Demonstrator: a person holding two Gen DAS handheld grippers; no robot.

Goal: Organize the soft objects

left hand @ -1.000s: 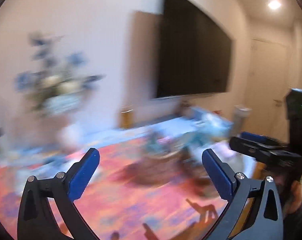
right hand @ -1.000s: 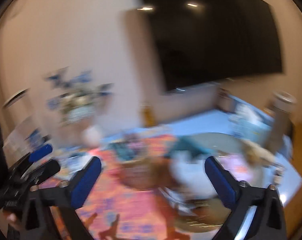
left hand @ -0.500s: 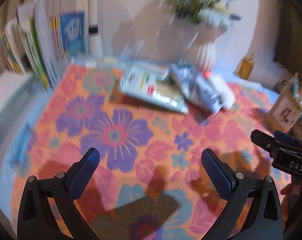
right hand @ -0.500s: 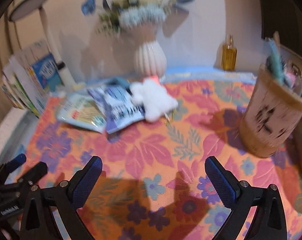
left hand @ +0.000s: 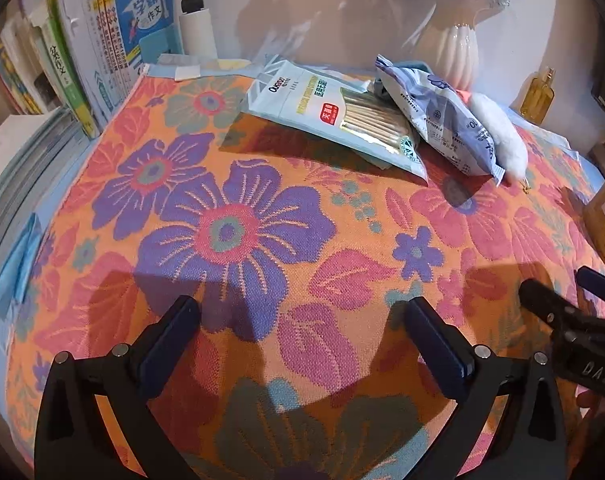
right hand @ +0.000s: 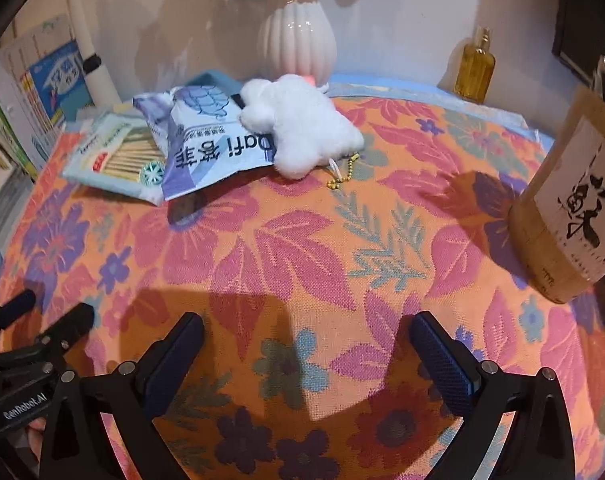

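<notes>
— Fingers?
— My left gripper [left hand: 302, 344] and right gripper [right hand: 306, 352]: both spread wide, empty, above the floral cloth [right hand: 302, 248] on the counter.

— Soft items?
— One white plush toy [right hand: 302, 124] with a gold bead chain, far side, resting on a blue-white pouch [right hand: 206, 140]; this overlaps a cotton-swab pack [left hand: 334, 116].

— Surroundings?
— White ribbed vase [right hand: 298, 40] behind; amber bottle [right hand: 474, 68] right of it; wooden holder [right hand: 574, 208] at right. Nothing between fingers and toy.

— View differences?
— Left view alone shows the upright books [left hand: 102, 40] clearly.
</notes>
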